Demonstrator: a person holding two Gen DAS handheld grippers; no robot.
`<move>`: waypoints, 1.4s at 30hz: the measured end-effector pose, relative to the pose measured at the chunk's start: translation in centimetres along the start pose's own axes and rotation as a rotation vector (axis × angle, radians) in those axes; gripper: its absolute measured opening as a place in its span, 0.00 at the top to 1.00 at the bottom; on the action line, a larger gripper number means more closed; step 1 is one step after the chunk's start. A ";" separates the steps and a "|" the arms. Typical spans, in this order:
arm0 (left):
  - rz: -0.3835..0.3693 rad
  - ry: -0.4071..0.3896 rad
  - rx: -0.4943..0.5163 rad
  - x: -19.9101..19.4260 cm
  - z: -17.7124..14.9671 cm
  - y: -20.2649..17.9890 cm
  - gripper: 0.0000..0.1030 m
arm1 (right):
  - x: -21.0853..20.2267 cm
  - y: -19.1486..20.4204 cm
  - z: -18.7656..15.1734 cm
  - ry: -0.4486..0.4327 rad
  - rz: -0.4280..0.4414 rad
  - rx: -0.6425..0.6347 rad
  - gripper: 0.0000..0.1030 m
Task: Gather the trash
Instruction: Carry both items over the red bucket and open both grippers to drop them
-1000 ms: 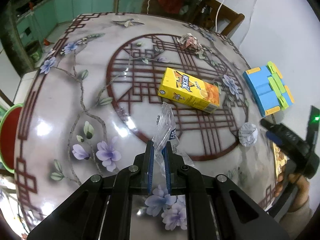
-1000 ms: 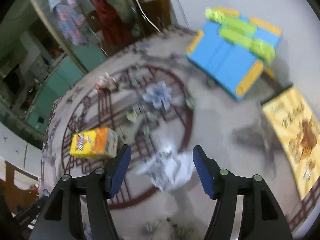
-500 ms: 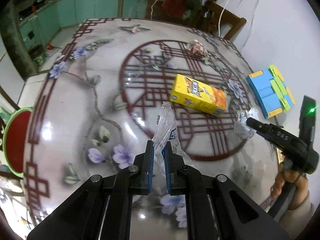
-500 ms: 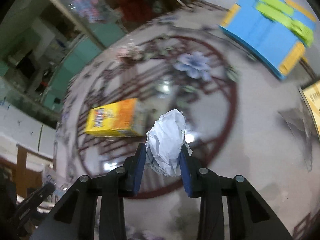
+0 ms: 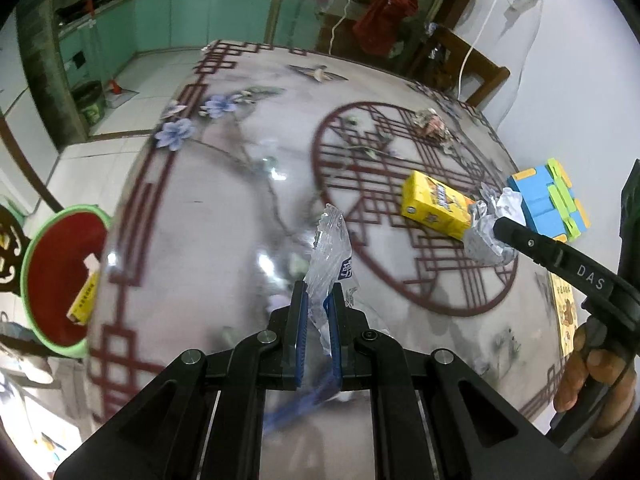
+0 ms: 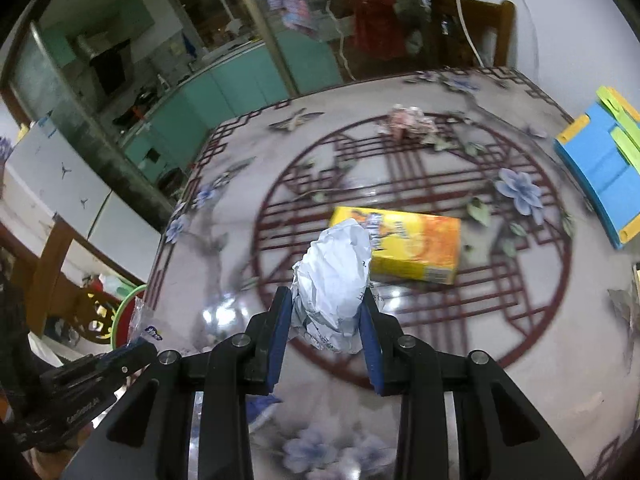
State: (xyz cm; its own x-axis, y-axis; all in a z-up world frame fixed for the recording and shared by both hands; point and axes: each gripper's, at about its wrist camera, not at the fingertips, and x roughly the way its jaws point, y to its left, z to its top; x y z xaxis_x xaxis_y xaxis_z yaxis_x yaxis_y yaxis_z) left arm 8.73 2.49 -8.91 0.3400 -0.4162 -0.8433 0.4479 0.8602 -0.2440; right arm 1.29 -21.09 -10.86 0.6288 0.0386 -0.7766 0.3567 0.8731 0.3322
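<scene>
Since the earlier frames the right tongs (image 6: pixel 326 312) have closed on the crumpled white paper ball (image 6: pixel 334 280) that lay on the desk (image 5: pixel 224 208) and lifted it clear; both pairs of tongs now look further toward the left side of the desk, and more of the red bin (image 5: pixel 60 276) shows beyond its left edge.

Left tongs (image 5: pixel 318 320) are pinched fully together on a clear plastic wrapper (image 5: pixel 330 248), whose long axis runs upright, its torn tip pointing up and away from the fingers. The paper ball sits squeezed between the blue pads of the right tongs, which stand partly open around it; it is longer than wide and stands up out of the jaws, top leaning slightly right. In the left wrist view the same ball hangs above the desk at the right, just in front of the yellow snack box (image 5: pixel 436 208).

That box lies flat near the middle of the desk's round lattice pattern, long axis running left to right. A crumpled pinkish wrapper (image 6: pixel 408 122) lies at the far side of the pattern. A blue and green block (image 6: pixel 600 168) rests at the right edge. The bin holds a yellow packet (image 5: pixel 84 300).
</scene>
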 end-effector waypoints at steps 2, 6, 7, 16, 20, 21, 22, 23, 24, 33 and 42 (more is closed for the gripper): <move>-0.003 -0.004 -0.004 -0.5 0.0 1.4 0.91 | 0.1 1.7 -0.3 0.001 -0.003 -0.009 0.70; -0.010 -0.007 -0.013 -1.4 0.0 4.5 0.91 | 0.5 5.4 -1.2 0.004 -0.010 -0.023 0.70; -0.011 -0.007 -0.017 -1.5 0.0 5.5 0.91 | 0.6 6.3 -1.4 0.004 -0.011 -0.025 0.70; -0.008 -0.023 -0.069 -3.0 0.3 13.0 0.91 | 1.5 14.0 -3.3 0.006 -0.011 -0.062 0.70; 0.023 -0.037 -0.114 -3.7 0.4 16.8 0.91 | 2.5 17.4 -3.6 0.013 0.009 -0.090 0.70; 0.032 -0.039 -0.120 -3.8 0.3 17.5 0.91 | 2.7 18.1 -3.7 0.015 0.016 -0.097 0.70; 0.047 -0.042 -0.131 -3.9 0.2 18.6 0.91 | 3.0 19.1 -3.8 0.019 0.024 -0.107 0.70; 0.057 -0.042 -0.140 -3.9 0.1 19.4 0.91 | 3.5 20.2 -3.9 0.025 0.033 -0.120 0.70; 0.066 -0.042 -0.155 -4.0 0.1 20.4 0.91 | 3.8 21.0 -4.0 0.030 0.040 -0.130 0.70; 0.149 -0.045 -0.249 -4.0 -0.1 27.1 0.91 | 7.5 29.6 -4.6 0.088 0.118 -0.281 0.70; 0.187 -0.022 -0.261 -3.1 0.5 30.2 0.91 | 10.7 35.4 -4.9 0.122 0.162 -0.399 0.70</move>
State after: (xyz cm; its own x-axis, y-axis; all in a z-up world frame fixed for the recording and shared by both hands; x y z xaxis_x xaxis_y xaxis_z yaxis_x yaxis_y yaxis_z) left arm 21.62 29.57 -13.41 0.4153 -0.2472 -0.8754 0.1494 0.9678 -0.2025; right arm 17.27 12.65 -10.02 0.5600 0.2264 -0.7969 -0.0490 0.9693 0.2410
